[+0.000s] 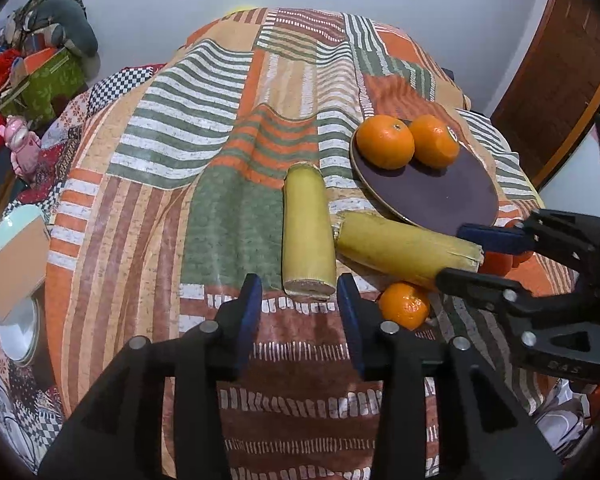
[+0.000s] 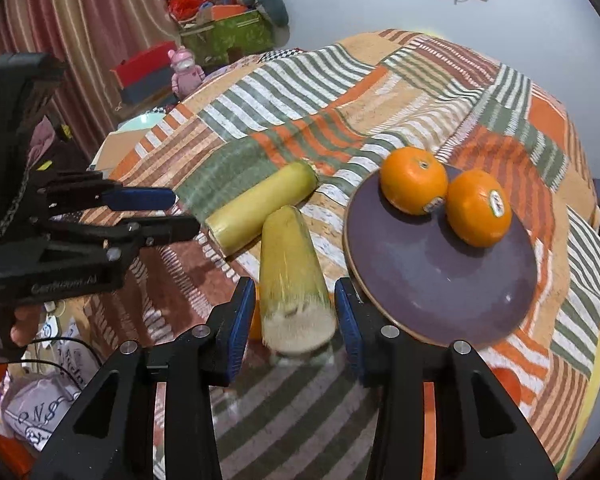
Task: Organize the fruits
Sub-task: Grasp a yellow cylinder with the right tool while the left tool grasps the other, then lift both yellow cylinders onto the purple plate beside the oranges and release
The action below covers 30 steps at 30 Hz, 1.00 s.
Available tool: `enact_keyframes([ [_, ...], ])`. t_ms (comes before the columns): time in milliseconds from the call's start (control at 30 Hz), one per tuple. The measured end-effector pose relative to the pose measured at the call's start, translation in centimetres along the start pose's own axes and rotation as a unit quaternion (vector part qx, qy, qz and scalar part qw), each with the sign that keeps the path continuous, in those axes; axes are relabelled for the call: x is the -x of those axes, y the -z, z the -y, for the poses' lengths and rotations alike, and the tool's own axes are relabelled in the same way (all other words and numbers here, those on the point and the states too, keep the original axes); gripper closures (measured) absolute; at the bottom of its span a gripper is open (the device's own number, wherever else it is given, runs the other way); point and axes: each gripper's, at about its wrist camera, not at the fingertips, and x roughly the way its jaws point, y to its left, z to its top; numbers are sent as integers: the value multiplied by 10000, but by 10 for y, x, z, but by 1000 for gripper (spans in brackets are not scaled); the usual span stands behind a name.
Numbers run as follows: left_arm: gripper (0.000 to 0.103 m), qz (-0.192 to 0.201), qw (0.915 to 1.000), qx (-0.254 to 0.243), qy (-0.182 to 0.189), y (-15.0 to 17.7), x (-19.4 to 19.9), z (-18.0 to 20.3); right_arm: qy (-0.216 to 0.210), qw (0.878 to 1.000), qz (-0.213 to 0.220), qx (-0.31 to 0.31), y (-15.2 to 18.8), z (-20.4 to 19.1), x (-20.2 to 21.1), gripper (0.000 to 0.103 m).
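Two yellow banana pieces lie on the patchwork cloth. One banana piece point(image 1: 308, 228) rests flat. My left gripper point(image 1: 299, 280) stands open, its blue pads flanking the piece's near cut end without pressing it. In the right wrist view the left gripper point(image 2: 186, 210) has its tips just short of that piece point(image 2: 260, 208). My right gripper point(image 2: 293, 284) is shut on the second banana piece point(image 2: 292, 264), which it holds by the cut end, tilted above the cloth beside the dark plate point(image 2: 440, 288). Two oranges point(image 2: 414, 180) point(image 2: 478, 208) sit on the plate. A small orange point(image 1: 404, 306) lies under the held piece.
Another orange point(image 1: 496, 264) shows behind the right gripper point(image 1: 454, 254). A pale plate with cardboard point(image 1: 16, 264) sits at the table's left edge, near a pink toy point(image 1: 20, 148) and a green box point(image 1: 44, 84). A wooden door point(image 1: 556, 92) stands far right. A hand point(image 2: 20, 328) holds the left gripper.
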Motion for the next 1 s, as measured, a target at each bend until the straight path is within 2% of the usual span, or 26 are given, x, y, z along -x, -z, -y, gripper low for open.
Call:
enact_keyframes([
  [167,64,-90,9999,82,25,3,-6,-7,-78,9998,-126,158,-17,-3,-16,65],
  [367,63,-117,9997,213,79,2,-9,-17,-78,9974,-548,454,-29,-8,-47,64],
  [500,55,-62,9997,220,84,-1,-10,-20,-78,9948,-819,596,-25,-9,-61,67],
  [667,54,-57,9997,189,121,-8,-15,-18,-198,9967,-693,369,-22,-1,-58,68],
  [1000,54,-106,9998,-8,189,-32,-40,-4,-48,9998,-10,-216,-17,28,-14,68],
])
